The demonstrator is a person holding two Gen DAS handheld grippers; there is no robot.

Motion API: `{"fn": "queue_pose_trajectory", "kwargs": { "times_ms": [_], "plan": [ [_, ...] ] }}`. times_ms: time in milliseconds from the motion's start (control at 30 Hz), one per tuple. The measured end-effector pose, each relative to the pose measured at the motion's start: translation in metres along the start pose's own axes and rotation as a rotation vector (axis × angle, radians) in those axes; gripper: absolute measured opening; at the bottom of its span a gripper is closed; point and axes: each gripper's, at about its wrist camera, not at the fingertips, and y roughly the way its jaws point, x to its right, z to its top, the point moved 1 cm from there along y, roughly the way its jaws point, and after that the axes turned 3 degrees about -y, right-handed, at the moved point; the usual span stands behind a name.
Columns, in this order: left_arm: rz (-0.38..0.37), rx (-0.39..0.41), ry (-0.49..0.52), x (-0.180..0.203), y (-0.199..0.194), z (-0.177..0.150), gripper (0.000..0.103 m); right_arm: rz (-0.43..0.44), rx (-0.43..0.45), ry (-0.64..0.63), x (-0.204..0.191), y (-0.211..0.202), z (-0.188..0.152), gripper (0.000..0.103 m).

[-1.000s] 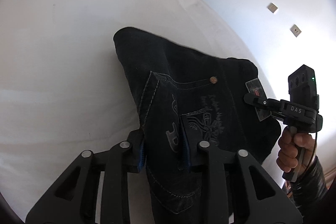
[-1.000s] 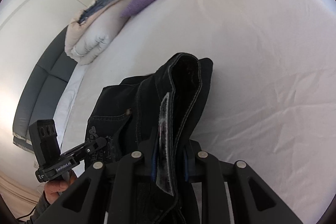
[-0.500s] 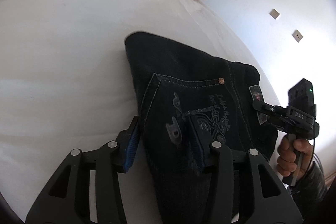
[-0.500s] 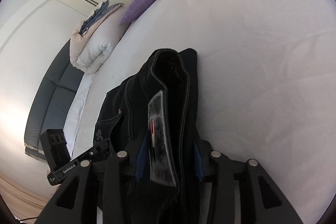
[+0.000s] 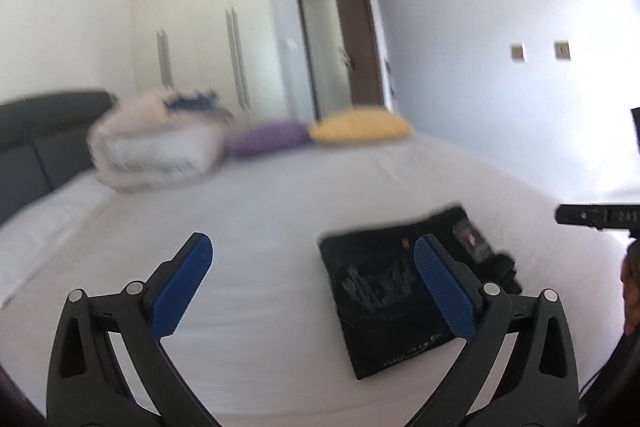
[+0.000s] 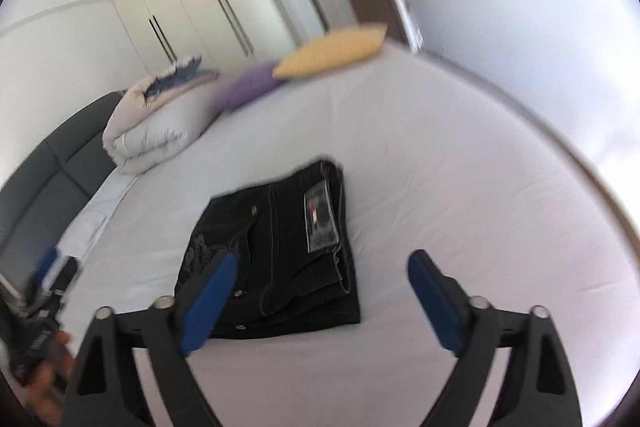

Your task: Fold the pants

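The dark denim pants [image 6: 280, 247] lie folded in a compact rectangle on the white bed sheet [image 6: 460, 187], with a grey label facing up. In the left wrist view the pants [image 5: 384, 291] sit to the right, partly behind my right blue pad. My left gripper [image 5: 312, 267] is open and empty, raised above the bed. My right gripper [image 6: 320, 279] is open and empty, held above the near edge of the pants. The right gripper's body [image 5: 600, 217] shows at the left wrist view's right edge.
A rolled white duvet [image 6: 156, 131], a purple cushion [image 6: 248, 87] and a yellow cushion [image 6: 332, 51] lie at the bed's far side. A dark headboard [image 5: 40, 139] is on the left. Wardrobes and a door stand behind. Wide bare sheet surrounds the pants.
Both grippers have let go of the pants, opened wide and pulled back and up. The pants now lie flat and folded on the bed.
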Motion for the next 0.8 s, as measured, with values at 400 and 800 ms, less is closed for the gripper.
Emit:
{"fn": "queue_pose_trajectory", "kwargs": {
  "times_ms": [400,800],
  "plan": [
    [0.087,0.076,0.058,-0.005,-0.121,0.035,0.103,-0.159,0.427,-0.141,-0.053,-0.17,0.033,0.103],
    [0.03,-0.203,-0.061,0.003,-0.099,-0.003,0.103,-0.151,0.379,-0.174,-0.079,-0.185,0.025,0.103]
  ]
}}
